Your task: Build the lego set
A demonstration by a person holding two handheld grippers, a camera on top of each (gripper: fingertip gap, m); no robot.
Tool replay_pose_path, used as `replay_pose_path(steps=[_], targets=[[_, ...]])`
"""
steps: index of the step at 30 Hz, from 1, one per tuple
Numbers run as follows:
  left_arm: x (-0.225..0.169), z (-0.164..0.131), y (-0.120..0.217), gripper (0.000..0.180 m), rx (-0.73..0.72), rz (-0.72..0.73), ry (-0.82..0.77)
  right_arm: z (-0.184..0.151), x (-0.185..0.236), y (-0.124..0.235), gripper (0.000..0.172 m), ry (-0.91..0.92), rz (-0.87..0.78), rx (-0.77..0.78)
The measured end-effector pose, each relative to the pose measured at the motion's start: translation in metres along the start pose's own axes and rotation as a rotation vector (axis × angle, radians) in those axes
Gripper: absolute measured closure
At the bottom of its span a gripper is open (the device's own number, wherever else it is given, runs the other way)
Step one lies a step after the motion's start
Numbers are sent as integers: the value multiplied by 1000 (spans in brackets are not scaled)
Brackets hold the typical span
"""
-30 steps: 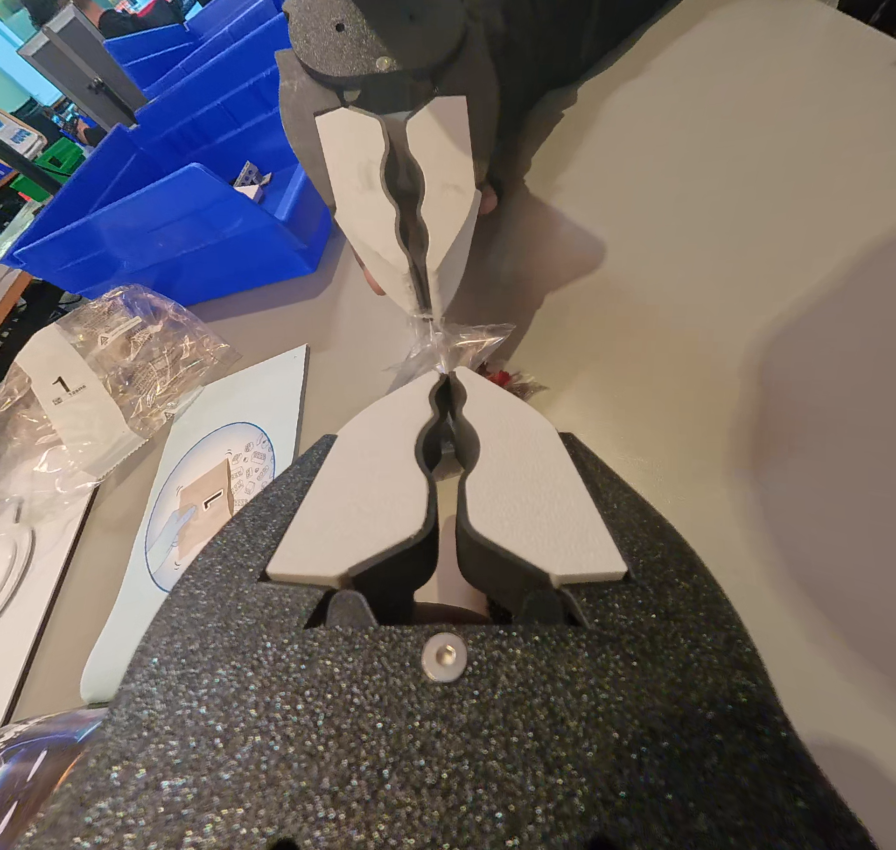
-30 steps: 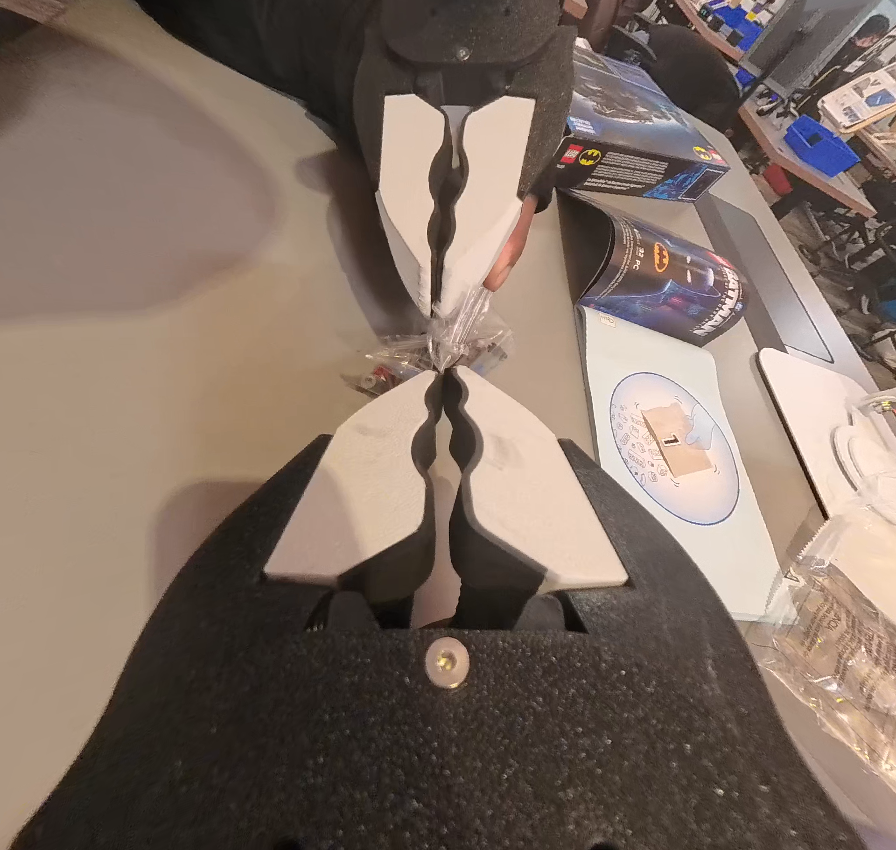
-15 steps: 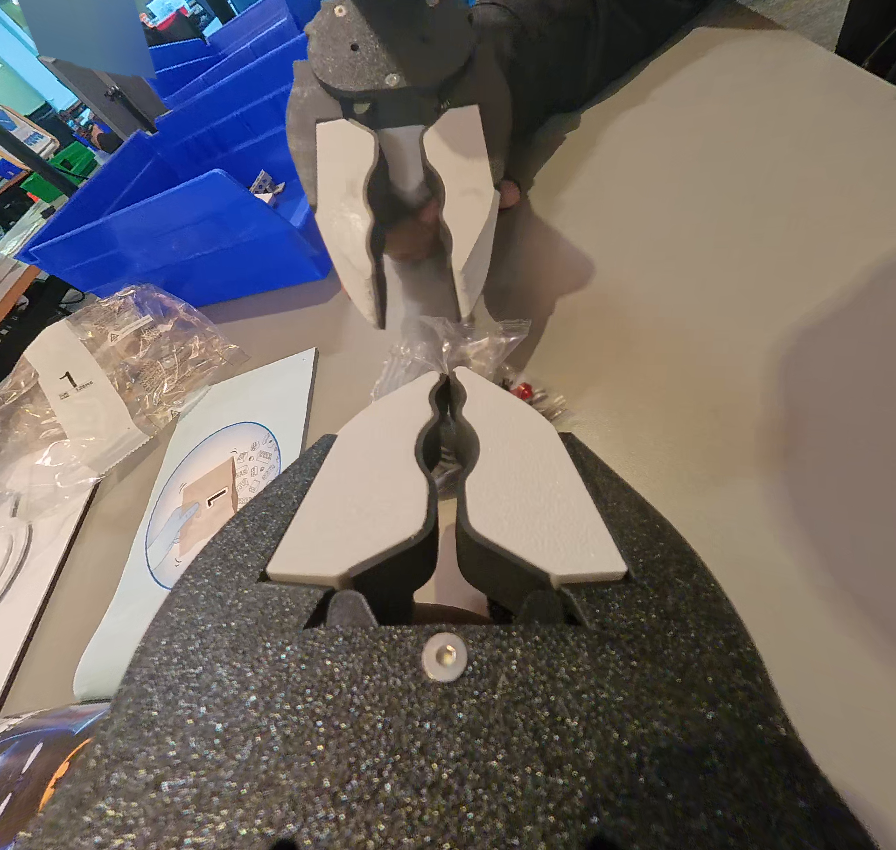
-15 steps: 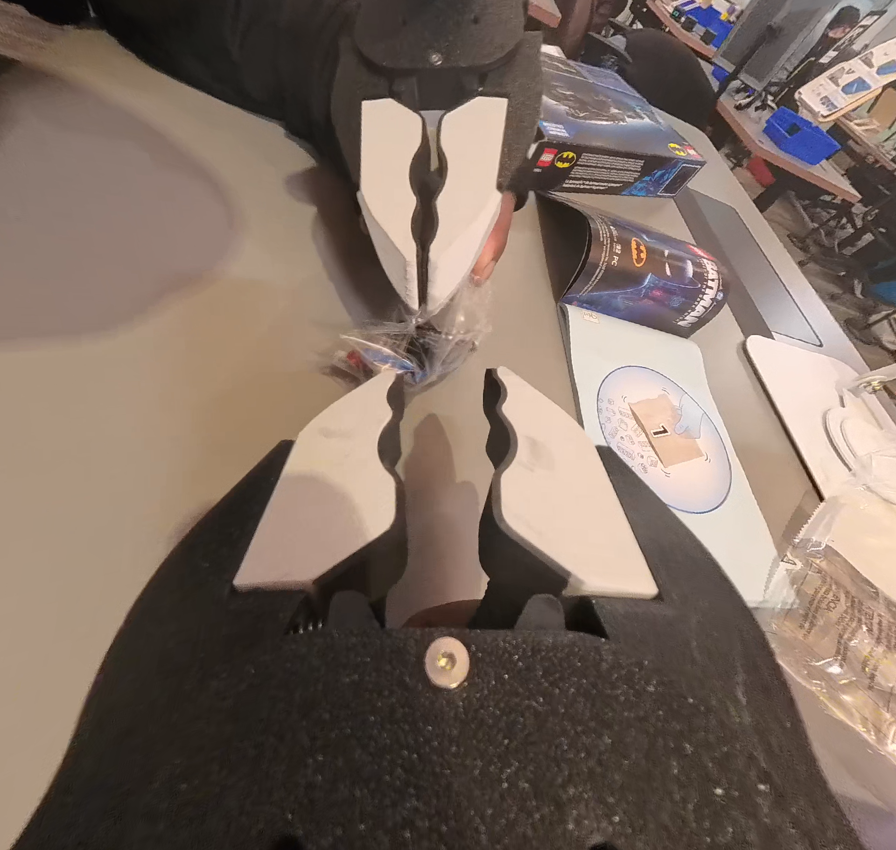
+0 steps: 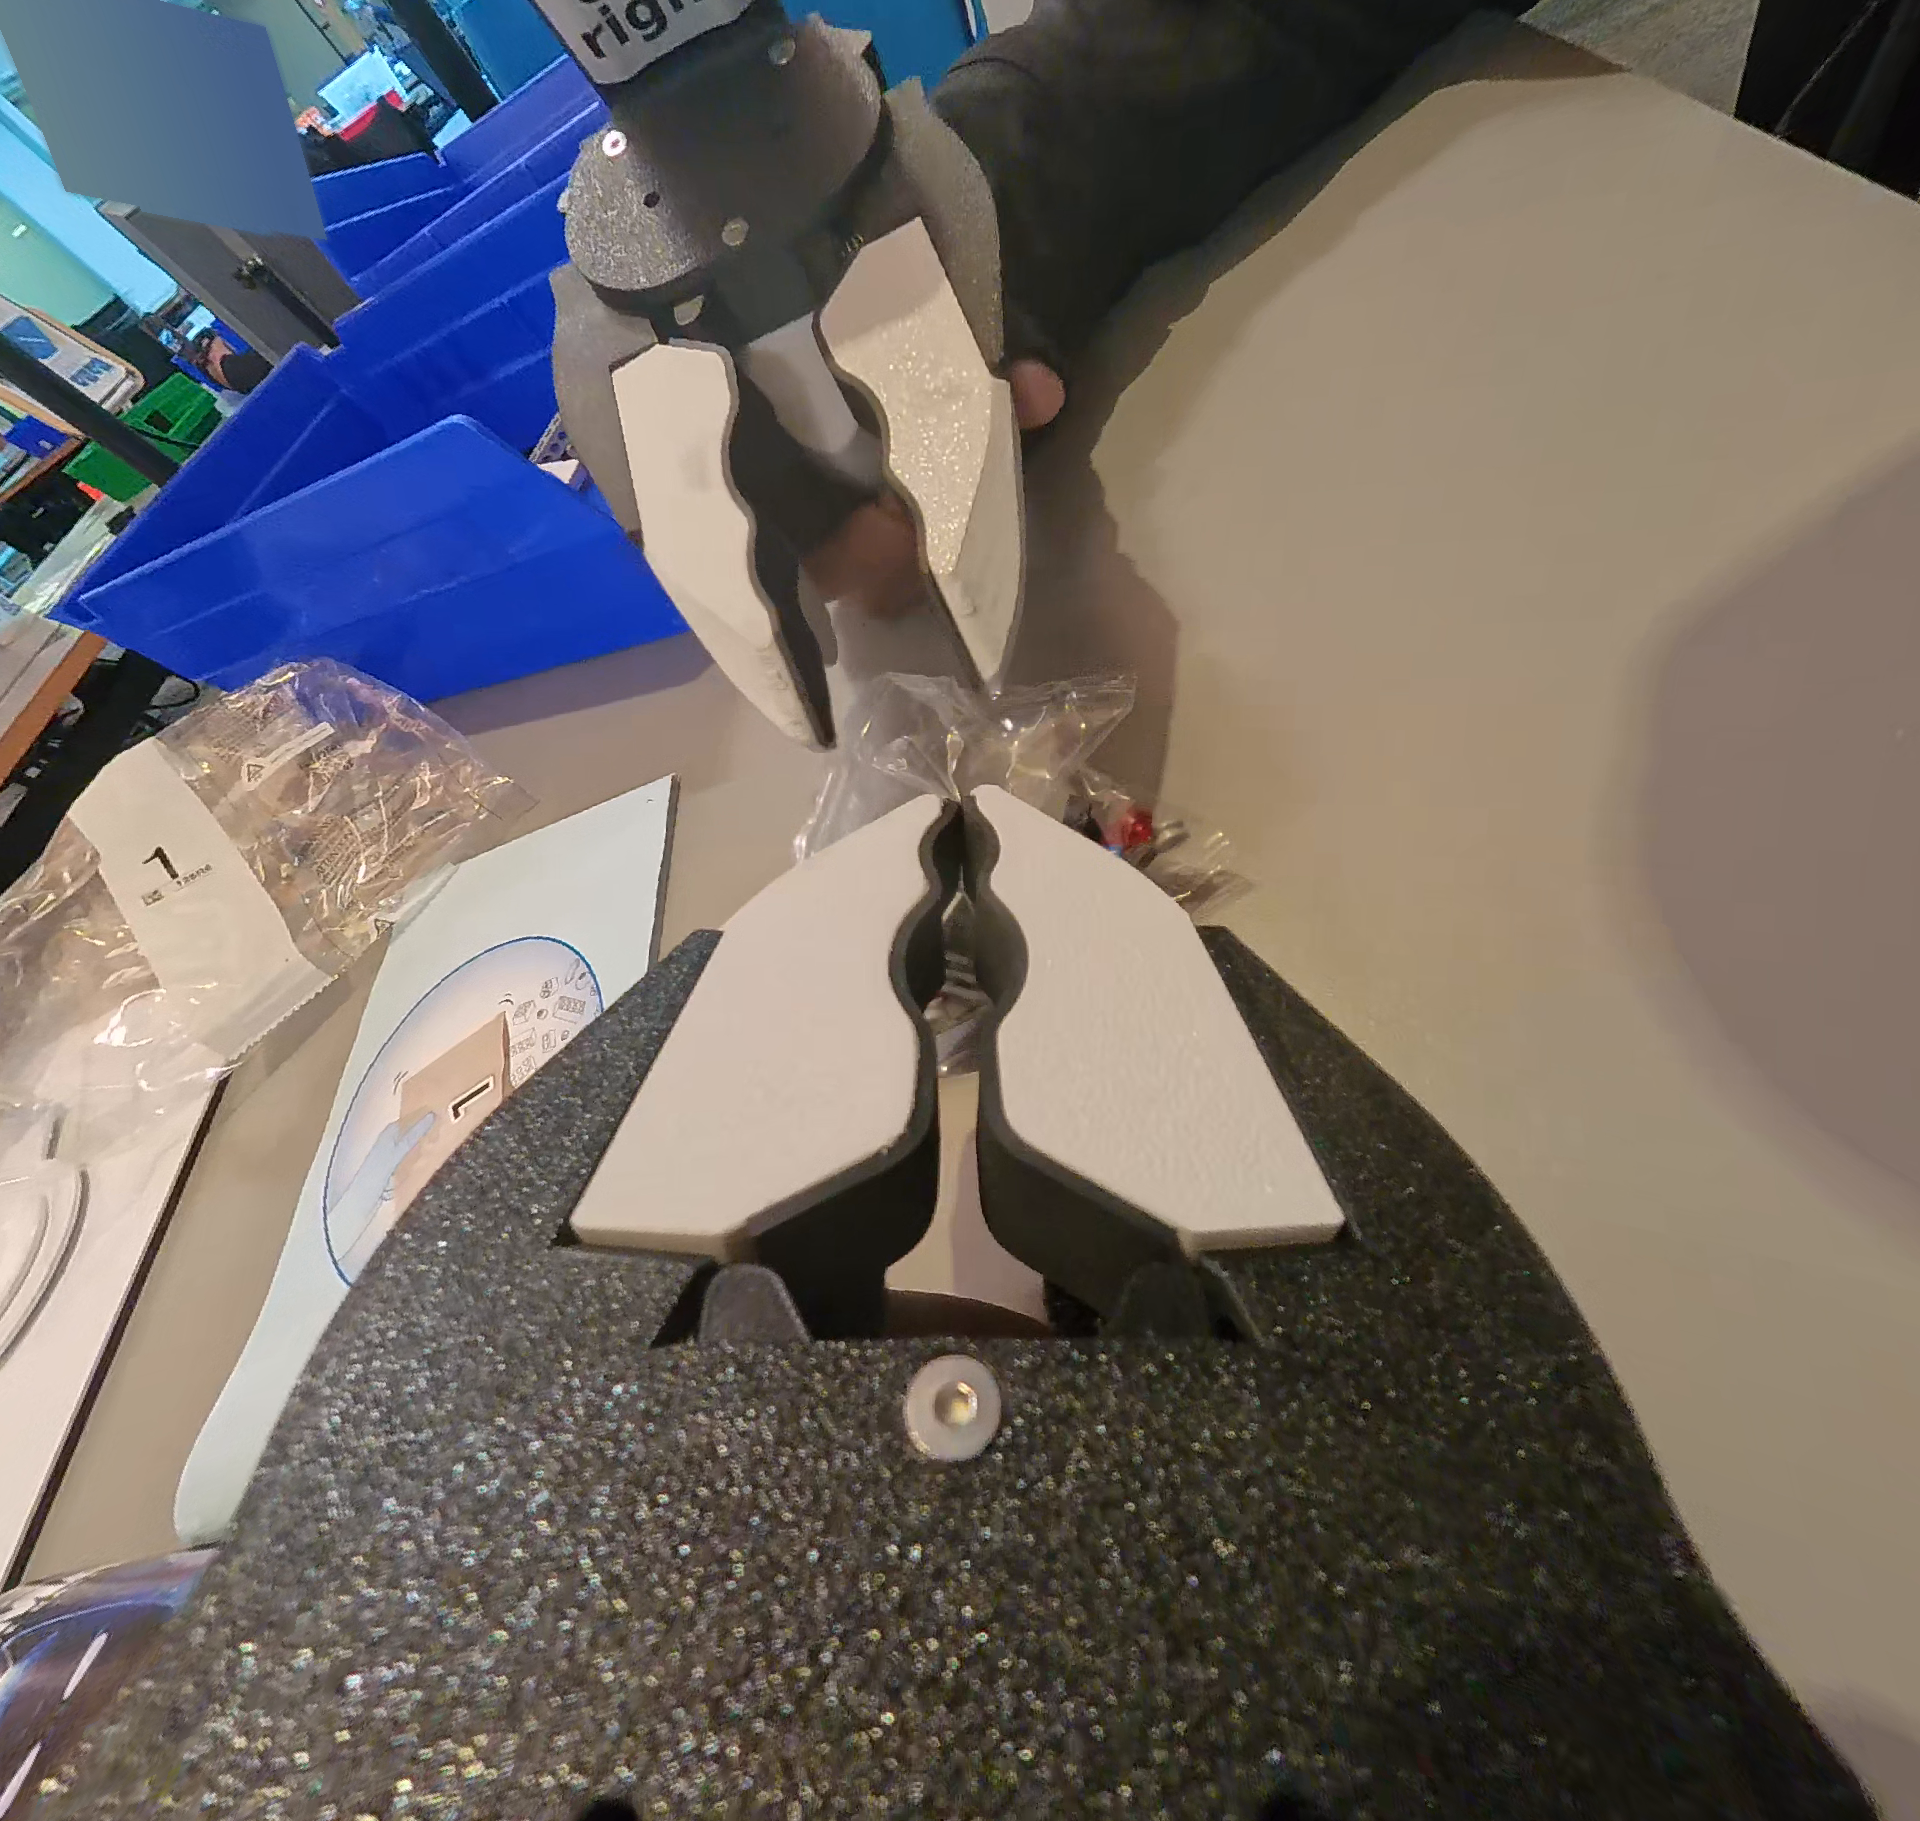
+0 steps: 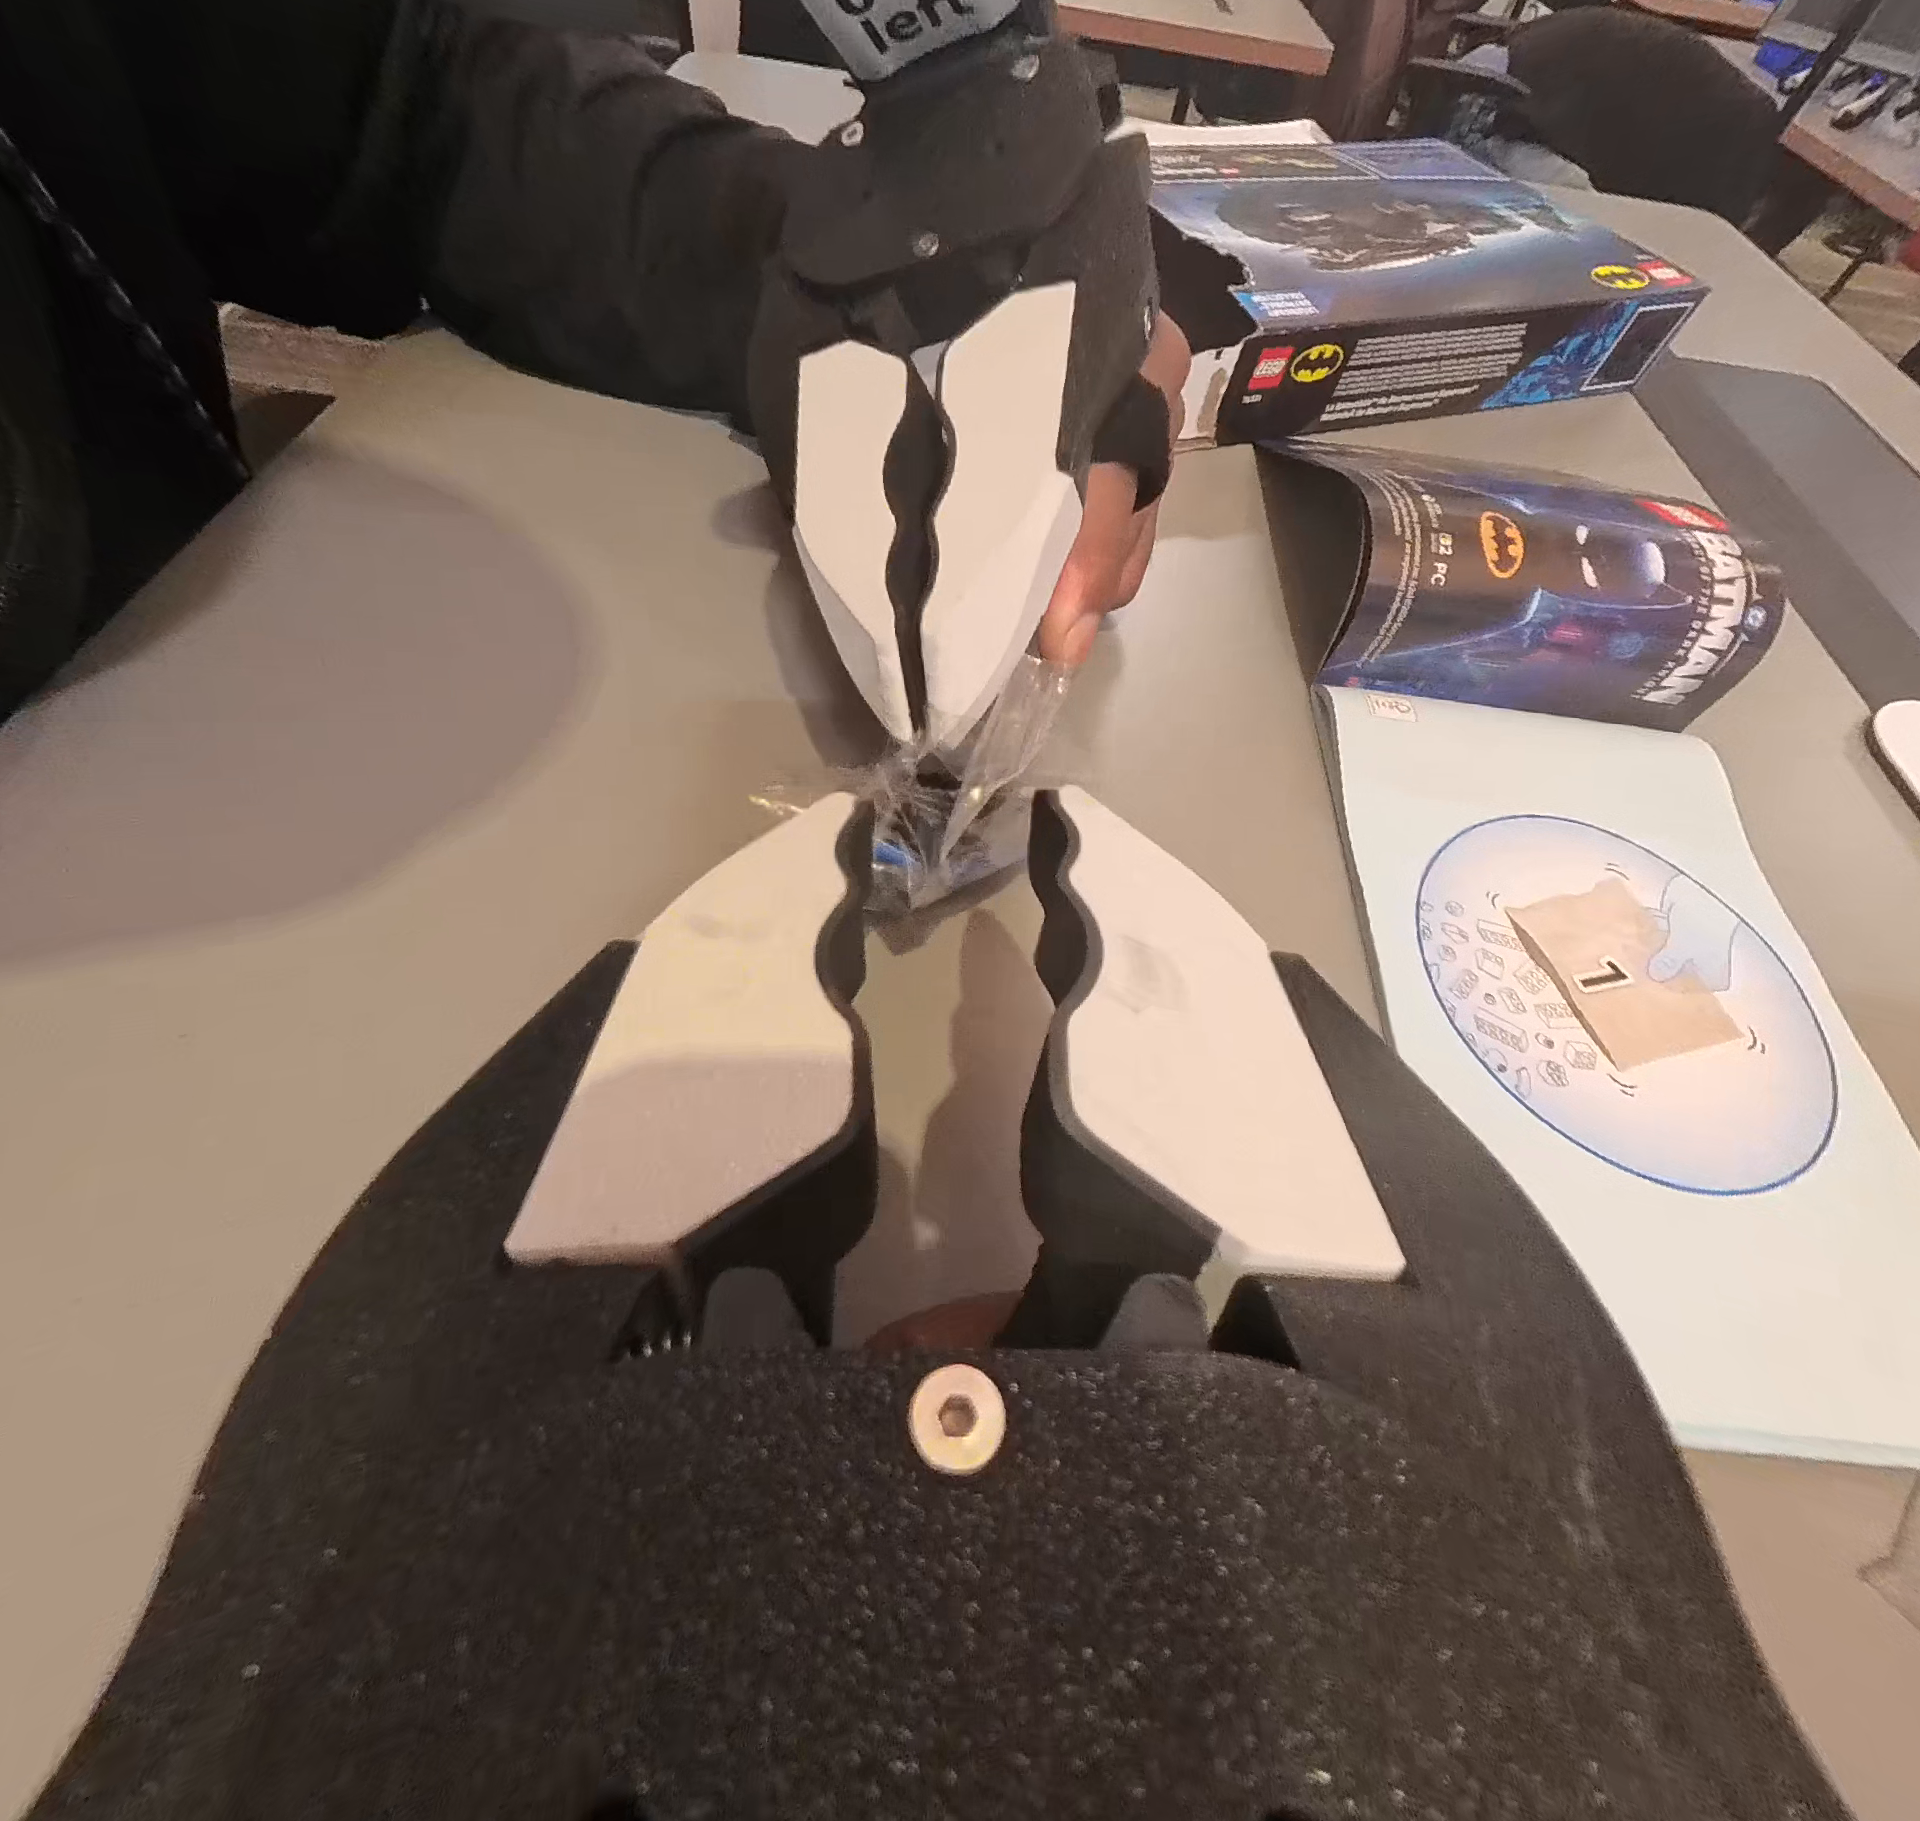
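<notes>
Pinching a clear plastic bag (image 5: 997,732), left gripper (image 5: 961,803) fingers; right gripper (image 6: 940,815) fingers spread.

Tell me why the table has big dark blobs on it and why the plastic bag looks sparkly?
Left wrist view: a soft, wide shadow darkens the table on the right; the clear bag pinched by the left tool glints with white glare. Right wrist view: a rounded shadow lies at left on the table, and the bag is slightly blurred.
</notes>
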State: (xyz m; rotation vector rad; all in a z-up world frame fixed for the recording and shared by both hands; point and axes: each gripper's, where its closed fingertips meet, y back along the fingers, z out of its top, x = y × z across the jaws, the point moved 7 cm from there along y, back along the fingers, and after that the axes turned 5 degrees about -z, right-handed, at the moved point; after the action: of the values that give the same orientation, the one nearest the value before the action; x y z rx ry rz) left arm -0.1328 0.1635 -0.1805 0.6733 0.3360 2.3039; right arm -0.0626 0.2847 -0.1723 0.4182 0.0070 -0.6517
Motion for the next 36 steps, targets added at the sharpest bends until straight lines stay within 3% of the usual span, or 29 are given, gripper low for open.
replay_pose_path(steps=[7, 10, 16, 28, 36], targets=[[1, 1, 2, 180, -15, 15, 3, 1, 0, 2, 171, -5, -10, -25], [4, 0, 3, 180, -16, 45, 21, 2, -4, 5, 171, -36, -14, -54], [8, -1, 3, 161, -11, 102, 37, 2, -13, 8, 171, -113, -38, -76], [21, 5, 3, 166, -56, 153, 229, 1, -15, 7, 171, -117, -90, -58], [19, 7, -7, 165, -9, 185, 227, 1, -14, 5, 171, -111, -93, -47]])
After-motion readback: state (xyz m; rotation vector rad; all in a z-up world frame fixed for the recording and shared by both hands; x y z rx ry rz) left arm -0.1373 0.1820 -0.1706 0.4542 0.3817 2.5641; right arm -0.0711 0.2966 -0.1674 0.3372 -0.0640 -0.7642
